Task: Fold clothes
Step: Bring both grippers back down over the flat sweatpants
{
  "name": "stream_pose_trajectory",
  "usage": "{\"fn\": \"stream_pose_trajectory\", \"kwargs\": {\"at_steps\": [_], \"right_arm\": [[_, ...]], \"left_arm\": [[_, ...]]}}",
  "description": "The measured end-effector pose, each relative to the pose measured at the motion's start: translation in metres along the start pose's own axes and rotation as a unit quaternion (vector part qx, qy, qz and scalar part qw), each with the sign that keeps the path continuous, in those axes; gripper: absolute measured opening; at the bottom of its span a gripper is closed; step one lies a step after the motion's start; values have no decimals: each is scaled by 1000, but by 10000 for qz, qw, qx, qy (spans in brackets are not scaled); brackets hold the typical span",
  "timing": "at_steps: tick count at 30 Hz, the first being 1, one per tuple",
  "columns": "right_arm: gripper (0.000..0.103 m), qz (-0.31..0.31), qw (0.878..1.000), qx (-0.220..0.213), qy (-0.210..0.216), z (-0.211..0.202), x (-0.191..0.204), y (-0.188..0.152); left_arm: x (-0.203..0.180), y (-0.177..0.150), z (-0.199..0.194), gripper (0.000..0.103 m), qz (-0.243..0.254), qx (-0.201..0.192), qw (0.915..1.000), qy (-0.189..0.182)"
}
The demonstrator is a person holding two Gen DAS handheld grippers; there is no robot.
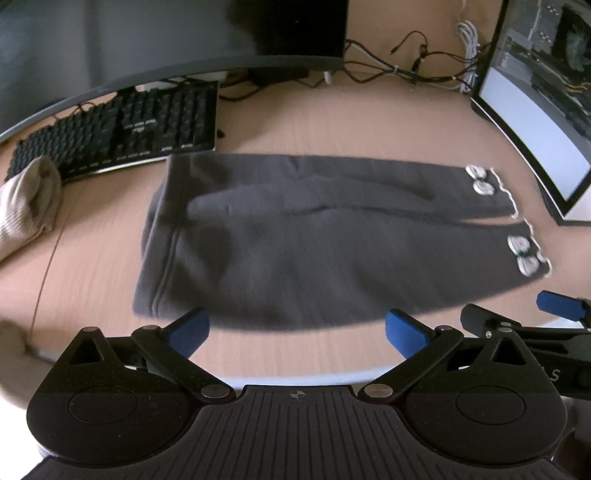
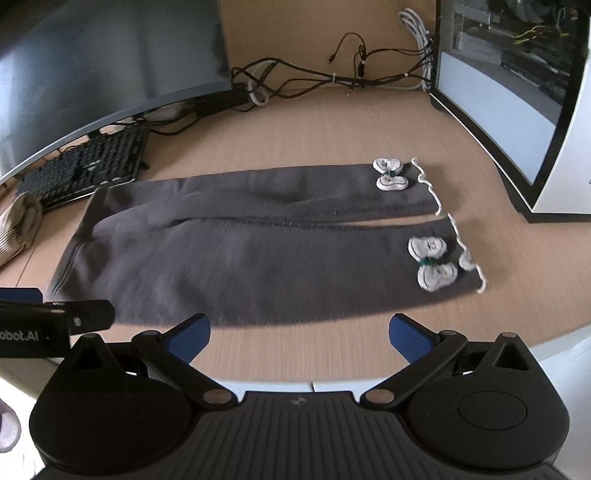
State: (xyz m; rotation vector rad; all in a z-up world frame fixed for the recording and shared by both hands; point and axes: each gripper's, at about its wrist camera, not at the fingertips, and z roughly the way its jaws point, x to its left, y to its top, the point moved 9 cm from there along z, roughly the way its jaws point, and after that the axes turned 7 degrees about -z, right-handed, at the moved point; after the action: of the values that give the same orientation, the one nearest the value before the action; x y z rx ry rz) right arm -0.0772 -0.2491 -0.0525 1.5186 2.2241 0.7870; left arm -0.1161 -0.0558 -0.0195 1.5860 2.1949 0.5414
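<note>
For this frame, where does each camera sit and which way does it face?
Left wrist: sits on the left tool, open and empty, facing across the desk at the grey trousers waistband side; right tool's tip shows at right.
Right wrist: sits on the right tool, open, facing the trousers' cuff bows; left tool's tip shows at left.
Shared: trousers, keyboard, monitor, beige garment, cables.

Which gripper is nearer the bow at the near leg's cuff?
Right. The right gripper sits open at the pants' near edge, just short of that bow; the left gripper, also open, faces the waistband end.
</note>
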Motion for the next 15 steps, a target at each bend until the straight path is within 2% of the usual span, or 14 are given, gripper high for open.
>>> {"fn": "stream_pose_trajectory", "kwargs": {"at_steps": [7,15], "right_arm": [[103,279,9990,188,-311,31,-11,23],[103,395,9949,535,-762,73,-17,36]], "left_arm": [[14,30,34,103,170,223,9995,-145],[38,44,81,103,196,696,9968,-341]]}}
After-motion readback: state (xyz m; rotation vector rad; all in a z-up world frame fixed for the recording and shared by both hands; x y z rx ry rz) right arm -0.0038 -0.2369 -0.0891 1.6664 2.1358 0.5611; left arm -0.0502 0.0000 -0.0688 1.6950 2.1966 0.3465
